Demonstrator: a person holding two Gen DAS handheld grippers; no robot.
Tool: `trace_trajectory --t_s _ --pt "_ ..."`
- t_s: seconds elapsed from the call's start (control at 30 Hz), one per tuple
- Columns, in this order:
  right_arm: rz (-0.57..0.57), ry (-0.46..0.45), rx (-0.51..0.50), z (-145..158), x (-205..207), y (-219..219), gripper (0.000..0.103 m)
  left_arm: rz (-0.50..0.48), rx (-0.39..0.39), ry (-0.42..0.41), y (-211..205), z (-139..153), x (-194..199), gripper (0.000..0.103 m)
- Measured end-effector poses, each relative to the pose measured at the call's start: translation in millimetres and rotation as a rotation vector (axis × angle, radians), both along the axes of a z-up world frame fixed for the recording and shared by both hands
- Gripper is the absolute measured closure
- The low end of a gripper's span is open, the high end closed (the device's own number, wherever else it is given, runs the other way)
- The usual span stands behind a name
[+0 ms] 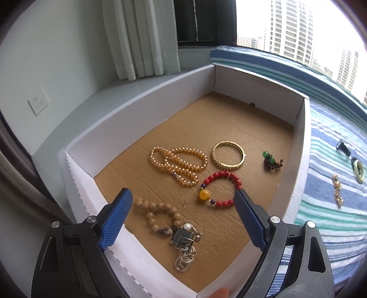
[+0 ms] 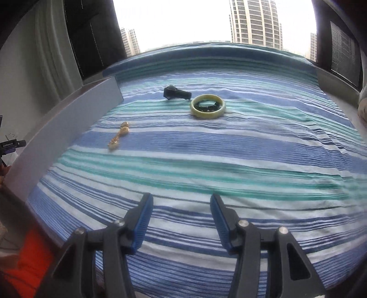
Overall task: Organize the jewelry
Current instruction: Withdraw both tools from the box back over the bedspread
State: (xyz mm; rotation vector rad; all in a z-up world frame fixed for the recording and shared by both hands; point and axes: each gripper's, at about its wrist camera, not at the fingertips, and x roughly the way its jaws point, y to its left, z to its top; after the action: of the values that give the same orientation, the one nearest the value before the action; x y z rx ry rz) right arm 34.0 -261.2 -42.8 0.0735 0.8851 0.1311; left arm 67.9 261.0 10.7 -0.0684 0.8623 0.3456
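Note:
A white cardboard box [image 1: 142,110] with a brown floor holds a gold bead necklace [image 1: 179,164], a gold bangle [image 1: 227,155], a red bead bracelet [image 1: 220,189], a green pendant [image 1: 271,161], a tan bead bracelet [image 1: 158,217] and a silver pendant with rings [image 1: 186,243]. My left gripper [image 1: 183,197] is open and empty above the box's near end. My right gripper [image 2: 181,201] is open and empty over the striped cloth [image 2: 229,160]. On the cloth lie a pale green bangle [image 2: 208,106] with dark beads inside, a black piece [image 2: 176,92] and a gold chain piece [image 2: 119,135].
The box's grey outer wall [image 2: 68,128] borders the cloth on the left in the right wrist view. The loose pieces also show right of the box in the left wrist view [image 1: 337,190]. A curtain [image 1: 142,36] and a window [image 2: 183,20] lie beyond.

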Motion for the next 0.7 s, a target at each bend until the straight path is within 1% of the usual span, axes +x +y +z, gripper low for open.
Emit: trace_trajectory --t_s 0.07,0.13,0.17,0.2,0.23,0.3,0.33,0.43,0.53,0.6,0.7 --pt "-0.013 -0.002 -0.027 0.5 -0.9 -0.3 0.050 0.043 -0.004 -0.038 2.3 8.7 -4.9 0.012" --pt "-0.029 -0.003 -0.048 0.6 -2.7 -3.8 0.046 0.091 -0.002 -0.090 1.4 21.7 -15.8 0.012" --pt "-0.039 -0.007 -0.049 0.3 -3.8 -6.6 0.037 0.113 0.005 -0.121 -0.4 29.7 -21.6 0.012" --pt "-0.051 -0.011 -0.051 0.7 -5.3 -9.6 0.032 0.127 0.010 -0.151 -2.9 37.9 -27.1 0.011" --pt "-0.063 -0.013 -0.054 0.3 -6.5 -12.5 0.032 0.129 0.011 -0.181 -7.0 46.1 -32.3 0.011" --pt "-0.080 -0.012 -0.056 0.0 -7.7 -16.7 0.032 0.110 0.003 -0.233 -16.8 61.7 -38.9 0.004" --pt "-0.089 -0.011 -0.060 -0.6 -8.0 -18.3 0.032 0.097 0.003 -0.255 -22.5 67.6 -43.3 0.003" --pt "-0.114 0.002 -0.082 -3.0 -7.4 -21.8 0.032 0.033 -0.001 -0.276 -45.6 80.8 -46.1 0.002" --pt "-0.136 0.024 -0.096 -2.5 -0.2 -32.0 0.032 -0.075 -0.033 -0.267 -76.2 85.9 -45.5 0.002" --pt "-0.169 0.033 -0.125 0.5 7.8 -44.5 0.032 -0.154 -0.050 -0.251 -101.2 84.5 -44.8 0.002" --pt "-0.225 0.040 -0.153 7.6 17.8 -64.8 0.032 -0.296 -0.086 -0.210 -143.7 73.8 -43.6 0.002"
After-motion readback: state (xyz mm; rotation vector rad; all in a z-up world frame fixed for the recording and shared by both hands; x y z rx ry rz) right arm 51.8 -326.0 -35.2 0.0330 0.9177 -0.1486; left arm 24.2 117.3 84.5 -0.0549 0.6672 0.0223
